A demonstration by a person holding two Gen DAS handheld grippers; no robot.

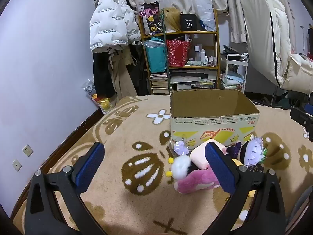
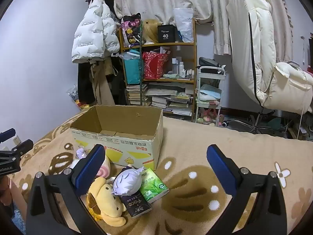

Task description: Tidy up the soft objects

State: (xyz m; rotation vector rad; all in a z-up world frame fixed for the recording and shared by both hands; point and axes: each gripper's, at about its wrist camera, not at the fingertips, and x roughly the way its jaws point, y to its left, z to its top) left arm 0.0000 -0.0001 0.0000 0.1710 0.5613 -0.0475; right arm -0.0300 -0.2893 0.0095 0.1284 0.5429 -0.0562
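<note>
An open cardboard box point(image 1: 213, 124) stands on a beige patterned blanket point(image 1: 117, 137); it looks empty in the right wrist view point(image 2: 121, 137). In front of it lies a pile of soft toys: a pink plush point(image 1: 197, 182), a white-haired doll point(image 1: 253, 153), a small purple plush point(image 1: 181, 147). The right wrist view shows a yellow dog plush point(image 2: 105, 199), the white-haired doll point(image 2: 127, 182), a green tissue pack point(image 2: 153, 186) and a dark tissue pack point(image 2: 136, 204). My left gripper point(image 1: 156, 166) is open, left of the pile. My right gripper point(image 2: 156, 166) is open, above the pile's right side.
A cluttered shelf point(image 1: 183, 58) with bags, books and bottles stands behind the bed. A white puffer jacket point(image 1: 112, 19) hangs at the left. A small white cart point(image 2: 210, 96) and a cream chair point(image 2: 270, 58) stand at the right.
</note>
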